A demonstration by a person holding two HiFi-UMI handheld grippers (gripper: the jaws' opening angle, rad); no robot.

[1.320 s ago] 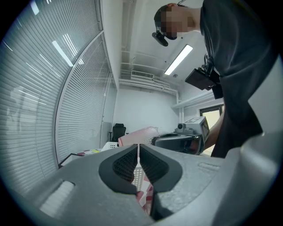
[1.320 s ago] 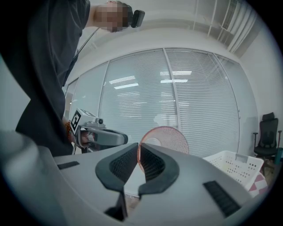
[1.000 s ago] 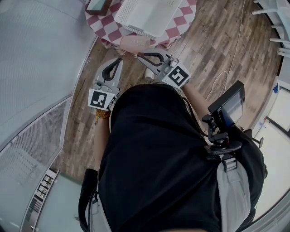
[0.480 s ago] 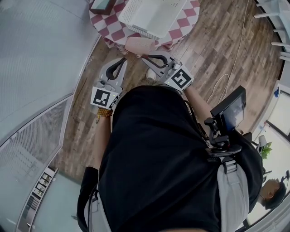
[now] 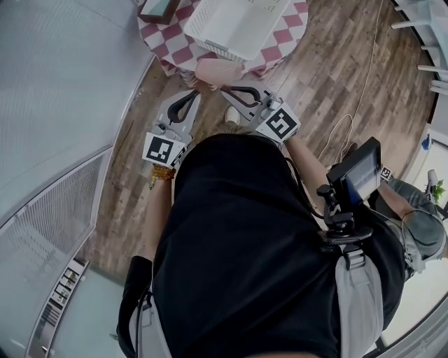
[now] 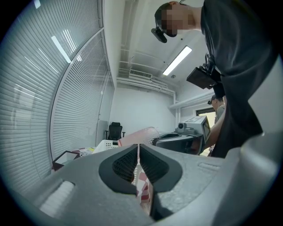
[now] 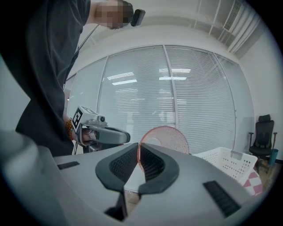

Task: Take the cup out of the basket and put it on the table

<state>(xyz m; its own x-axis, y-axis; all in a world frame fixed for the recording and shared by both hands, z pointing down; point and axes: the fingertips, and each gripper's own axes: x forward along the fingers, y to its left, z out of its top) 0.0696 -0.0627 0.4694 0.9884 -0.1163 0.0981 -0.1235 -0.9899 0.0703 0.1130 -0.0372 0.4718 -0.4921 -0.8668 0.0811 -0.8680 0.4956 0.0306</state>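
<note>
The translucent pink cup (image 5: pixel 218 70) hangs on its side at the near edge of the checkered table (image 5: pixel 276 43), in front of the white basket (image 5: pixel 234 24). My right gripper (image 5: pixel 225 89) is shut on the cup's rim. In the right gripper view the thin rim of the cup (image 7: pixel 164 137) is pinched between the pads, its mouth facing the camera. My left gripper (image 5: pixel 190 95) hovers just left of the cup, shut with nothing in it. In the left gripper view the cup (image 6: pixel 140 134) shows past the closed jaws, beside the right gripper (image 6: pixel 177 140).
A dark framed tray (image 5: pixel 157 8) lies on the table's left part. Glass walls with blinds (image 5: pixel 49 105) curve along the left. A cable (image 5: pixel 343 122) trails over the wooden floor. Another person (image 5: pixel 413 224) stands at the right edge. An office chair (image 7: pixel 264 132) stands behind the basket (image 7: pixel 225 163).
Both grippers and the cup keep nearly the same place. A second person has come into view at the right edge of the head view.
</note>
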